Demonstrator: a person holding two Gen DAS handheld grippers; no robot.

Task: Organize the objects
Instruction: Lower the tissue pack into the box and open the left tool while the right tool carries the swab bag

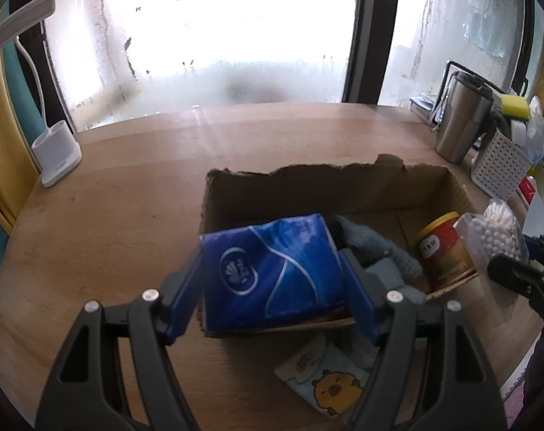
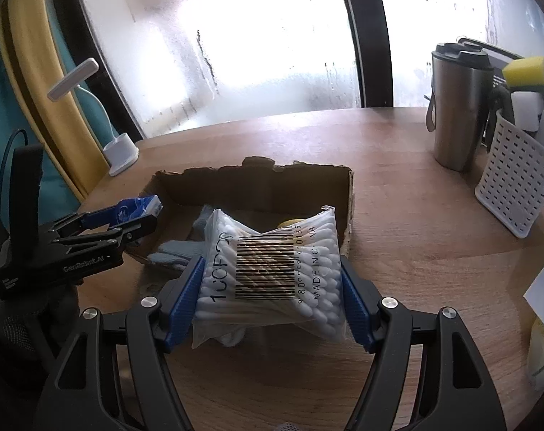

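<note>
My left gripper is shut on a blue tissue pack and holds it over the near left part of an open cardboard box. In the box lie a grey glove and a red can with a yellow lid. My right gripper is shut on a clear bag of cotton swabs just in front of the box. The left gripper with the tissue pack also shows at the left of the right wrist view. The swab bag shows at the box's right in the left wrist view.
A cartoon card lies on the wooden table in front of the box. A steel tumbler and a white perforated basket with a yellow sponge stand at the right. A white lamp base stands far left by the window.
</note>
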